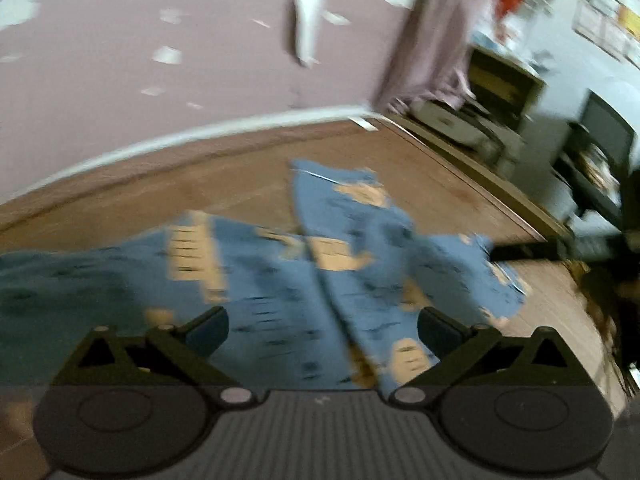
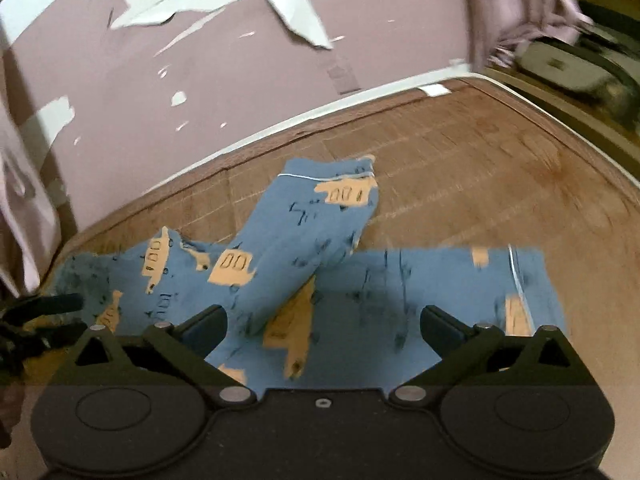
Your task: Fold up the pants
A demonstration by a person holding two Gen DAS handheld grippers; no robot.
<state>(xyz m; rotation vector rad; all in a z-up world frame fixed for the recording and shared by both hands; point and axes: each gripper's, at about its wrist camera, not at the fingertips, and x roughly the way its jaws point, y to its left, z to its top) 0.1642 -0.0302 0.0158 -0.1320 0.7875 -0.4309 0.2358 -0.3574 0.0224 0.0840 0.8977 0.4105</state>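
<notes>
Left gripper [image 1: 323, 326]: jaws are spread wide, nothing between the pads; it is held above the pants.
Right gripper [image 2: 323, 326]: jaws likewise spread wide and empty, above the cloth.
Pants [image 2: 304, 280]: blue with tan patches, laid on the wooden surface [image 2: 480, 168]; one leg is draped across the other.
Open room: bare wood is seen beyond and right of the pants.
Far edge: a white border [image 2: 320, 112] is met by a peeling pink wall [image 2: 240, 60].
Right side: a curtain [image 1: 440, 40] and blurred shelving [image 1: 500, 92] are seen.
</notes>
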